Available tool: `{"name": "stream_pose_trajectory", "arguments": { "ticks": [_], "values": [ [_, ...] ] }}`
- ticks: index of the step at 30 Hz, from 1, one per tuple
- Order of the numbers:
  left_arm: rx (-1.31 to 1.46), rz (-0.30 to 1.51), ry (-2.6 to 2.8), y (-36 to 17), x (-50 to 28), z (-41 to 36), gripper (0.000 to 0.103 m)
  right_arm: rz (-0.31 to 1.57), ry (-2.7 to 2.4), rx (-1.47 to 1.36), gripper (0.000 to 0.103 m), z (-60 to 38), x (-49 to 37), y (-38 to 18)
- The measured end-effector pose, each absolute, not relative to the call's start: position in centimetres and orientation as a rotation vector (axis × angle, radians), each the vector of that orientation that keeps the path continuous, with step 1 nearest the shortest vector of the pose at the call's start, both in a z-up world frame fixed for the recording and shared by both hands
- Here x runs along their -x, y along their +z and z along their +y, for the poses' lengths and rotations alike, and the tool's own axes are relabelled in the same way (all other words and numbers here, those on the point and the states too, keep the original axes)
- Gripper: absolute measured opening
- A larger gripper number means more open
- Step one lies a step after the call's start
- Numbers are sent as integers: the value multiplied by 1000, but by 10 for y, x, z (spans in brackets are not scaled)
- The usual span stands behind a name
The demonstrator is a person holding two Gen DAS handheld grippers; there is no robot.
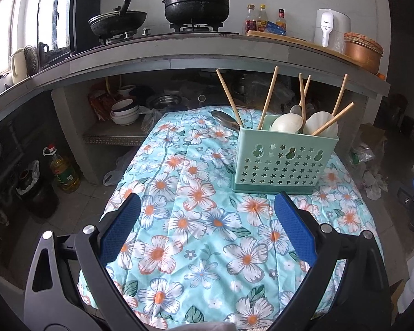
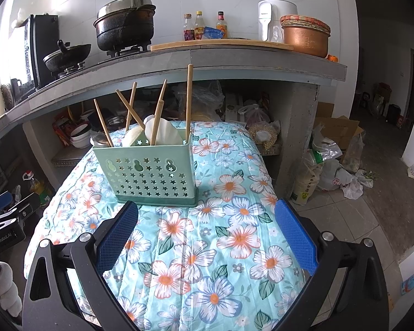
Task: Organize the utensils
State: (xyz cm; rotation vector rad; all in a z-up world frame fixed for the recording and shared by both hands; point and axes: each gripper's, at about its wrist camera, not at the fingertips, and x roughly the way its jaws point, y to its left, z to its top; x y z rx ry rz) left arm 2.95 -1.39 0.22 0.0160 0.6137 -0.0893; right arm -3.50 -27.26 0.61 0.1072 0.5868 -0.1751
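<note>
A mint green utensil caddy (image 1: 285,157) stands upright on a floral cloth (image 1: 201,234), toward its far end. Wooden chopsticks (image 1: 267,98) and white spoons (image 1: 287,122) lean out of it; their lower ends are hidden inside. A metal spoon (image 1: 224,118) lies behind, partly blocked. The left gripper (image 1: 207,207) and right gripper (image 2: 206,213) hover with fingers spread, empty, over bare cloth near the caddy.

Floral cloth (image 1: 196,220), black pot (image 1: 197,2) on stove, sauce bottles (image 2: 204,26), copper pot (image 2: 305,38)
</note>
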Motion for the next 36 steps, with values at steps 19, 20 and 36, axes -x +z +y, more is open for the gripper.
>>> {"name": "stream_pose_trajectory", "arguments": {
  "ticks": [19,20,36],
  "values": [
    [-16,614,-87,2,-29,-15,94,589,-170,-107,97,-271,34,7],
    [-16,614,-87,2,-29,-15,94,589,-169,-106,97,-270,34,7],
    [-16,615,-87,2,-30,-15,94,588,-167,-106,97,-269,34,7]
  ]
}}
